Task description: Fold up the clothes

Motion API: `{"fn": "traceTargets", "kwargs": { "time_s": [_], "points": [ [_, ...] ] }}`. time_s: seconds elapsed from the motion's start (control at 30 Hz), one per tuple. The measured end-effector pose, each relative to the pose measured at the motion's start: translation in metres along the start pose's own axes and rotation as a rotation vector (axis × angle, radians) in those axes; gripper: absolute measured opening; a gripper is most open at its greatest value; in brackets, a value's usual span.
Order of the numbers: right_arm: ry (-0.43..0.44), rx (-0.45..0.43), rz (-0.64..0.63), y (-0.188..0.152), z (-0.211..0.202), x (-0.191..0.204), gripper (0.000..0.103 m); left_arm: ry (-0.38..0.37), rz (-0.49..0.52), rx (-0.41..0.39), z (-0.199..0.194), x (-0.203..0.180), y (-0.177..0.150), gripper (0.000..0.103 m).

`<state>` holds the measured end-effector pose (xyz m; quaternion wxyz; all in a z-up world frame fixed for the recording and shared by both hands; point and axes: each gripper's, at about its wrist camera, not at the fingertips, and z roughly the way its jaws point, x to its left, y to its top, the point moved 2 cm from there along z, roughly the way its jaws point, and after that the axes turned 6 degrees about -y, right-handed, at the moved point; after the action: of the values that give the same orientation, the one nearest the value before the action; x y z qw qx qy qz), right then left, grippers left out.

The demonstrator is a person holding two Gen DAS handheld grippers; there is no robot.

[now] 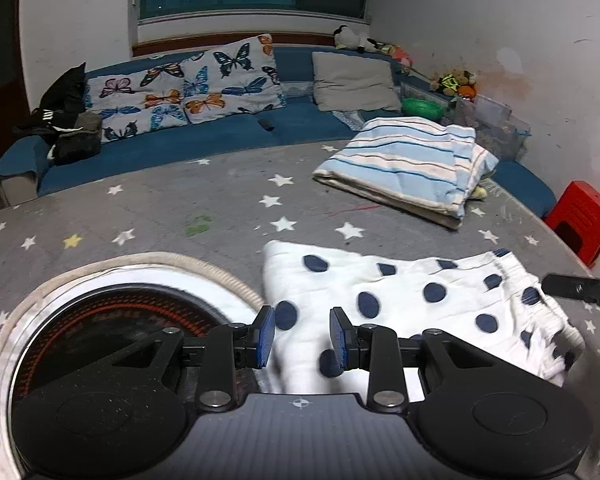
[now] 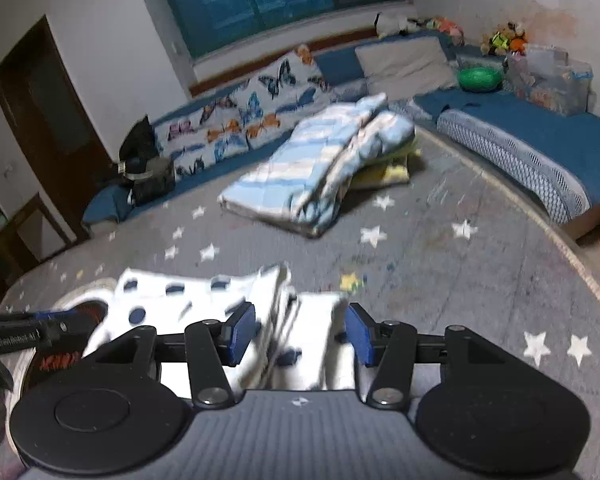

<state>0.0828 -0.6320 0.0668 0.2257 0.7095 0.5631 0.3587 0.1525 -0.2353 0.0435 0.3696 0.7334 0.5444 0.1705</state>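
A starred mat fills mid-frame as the folding surface, the dotted cloth lies lower centre, and the left gripper and right gripper hover over it, jaws parted, holding nothing, apparently poised to pinch its edges

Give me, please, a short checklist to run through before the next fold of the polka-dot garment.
1. Left tongs open over the polka-dot garment: ok.
2. Right tongs open around the garment's bunched edge: ok.
3. Garment lying flat: not ok, rumpled at the waistband.
4. Garment free of the round heater: not ok, its left edge overlaps it.
5. Striped blanket apart from the garment: ok.
6. Fabric actually between the pads: cannot tell.
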Motion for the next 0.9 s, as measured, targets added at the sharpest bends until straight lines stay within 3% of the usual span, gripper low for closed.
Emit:
{"fn": "traceTargets", "kwargs": {
  "time_s": [0.53, 0.73, 0.9],
  "points": [
    [0.055, -0.029, -0.262, 0.013, 0.032, 0.067, 0.043, -0.119, 0.007, -0.007, 0.047, -0.016, 0.026, 0.033],
    [0.046, 0.020, -0.316, 0.002, 0.045, 0.073, 0.042, -0.096, 0.003, 0.035, 0.069, -0.005, 0.018, 0.033],
    [0.054, 0.022, -0.322, -0.002, 0.039, 0.073, 0.042, -0.100, -0.015, 0.029, 0.065, -0.001, 0.014, 0.033]
  ]
}}
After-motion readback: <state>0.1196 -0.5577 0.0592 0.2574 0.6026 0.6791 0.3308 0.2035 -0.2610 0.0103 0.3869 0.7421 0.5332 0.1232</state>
